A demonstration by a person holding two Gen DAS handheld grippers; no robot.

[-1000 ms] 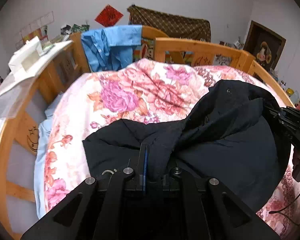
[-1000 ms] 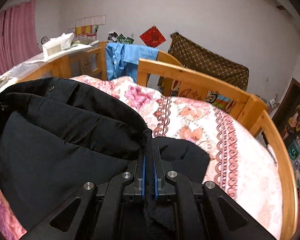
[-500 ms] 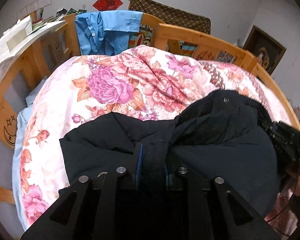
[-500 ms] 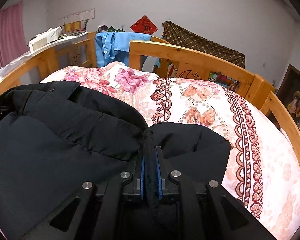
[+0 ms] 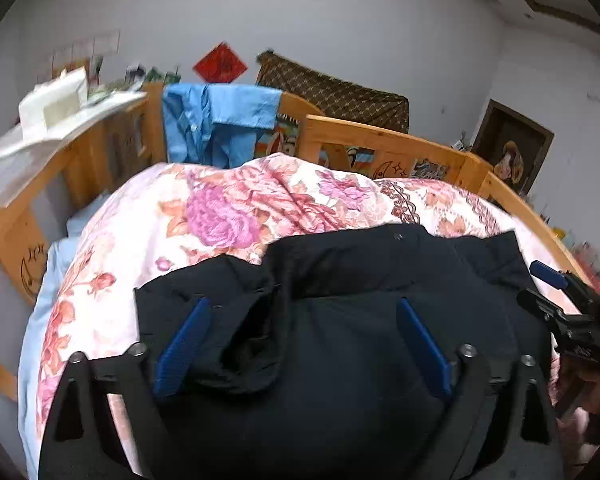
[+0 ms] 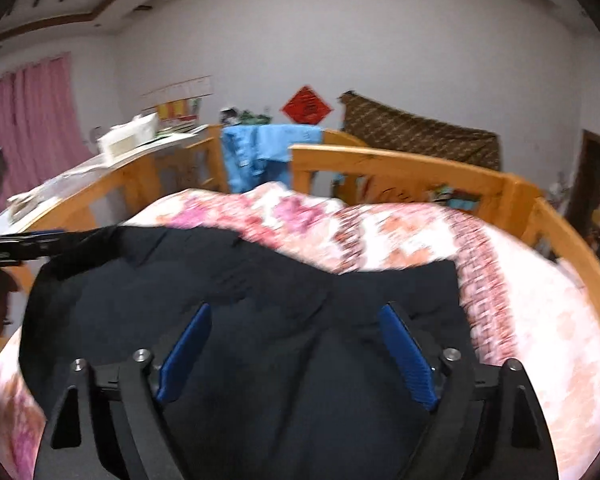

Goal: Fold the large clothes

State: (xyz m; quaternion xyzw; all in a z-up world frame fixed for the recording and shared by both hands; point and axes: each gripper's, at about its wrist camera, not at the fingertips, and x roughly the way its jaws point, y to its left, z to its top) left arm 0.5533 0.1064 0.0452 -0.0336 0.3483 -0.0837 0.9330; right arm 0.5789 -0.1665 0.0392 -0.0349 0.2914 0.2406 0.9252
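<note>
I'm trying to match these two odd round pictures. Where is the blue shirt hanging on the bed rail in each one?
Left wrist view: the blue shirt hangs over the wooden rail, upper left of centre.
Right wrist view: the blue shirt hangs at upper centre, slightly left.
Shared landmark: the red diamond wall decoration, just above and right of the shirt.
</note>
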